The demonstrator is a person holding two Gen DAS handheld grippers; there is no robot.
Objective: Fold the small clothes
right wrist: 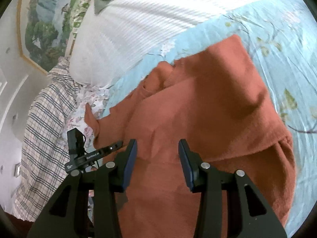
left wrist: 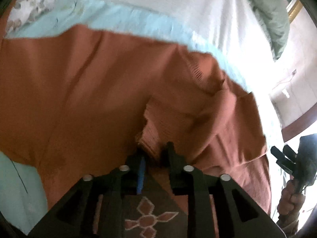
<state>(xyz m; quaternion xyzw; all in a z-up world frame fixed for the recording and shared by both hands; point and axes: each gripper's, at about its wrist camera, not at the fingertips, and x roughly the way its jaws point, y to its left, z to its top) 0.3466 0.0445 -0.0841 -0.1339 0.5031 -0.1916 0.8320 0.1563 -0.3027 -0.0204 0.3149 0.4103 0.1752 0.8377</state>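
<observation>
lying across a light blue floral bedsheet (right wrist: 277, 45), the rust-orange knit garment (right wrist: 208, 103) runs its long axis from the near edge of the right wrist view up toward the far right; a ribbed cuff or hem (left wrist: 156, 130) points toward the left gripper.

the left gripper (left wrist: 154, 154) has its fingers drawn narrow, pinching that ribbed edge of the garment between the pads. the right gripper (right wrist: 157, 158) has its fingers spread wide, hovering over the orange fabric with nothing between them; contact with the cloth cannot be confirmed.

a white ribbed pillow (right wrist: 128, 29) lies beyond the garment, a plaid cloth (right wrist: 45, 129) beside it. a framed landscape painting (right wrist: 43, 25) hangs on the wall.
</observation>
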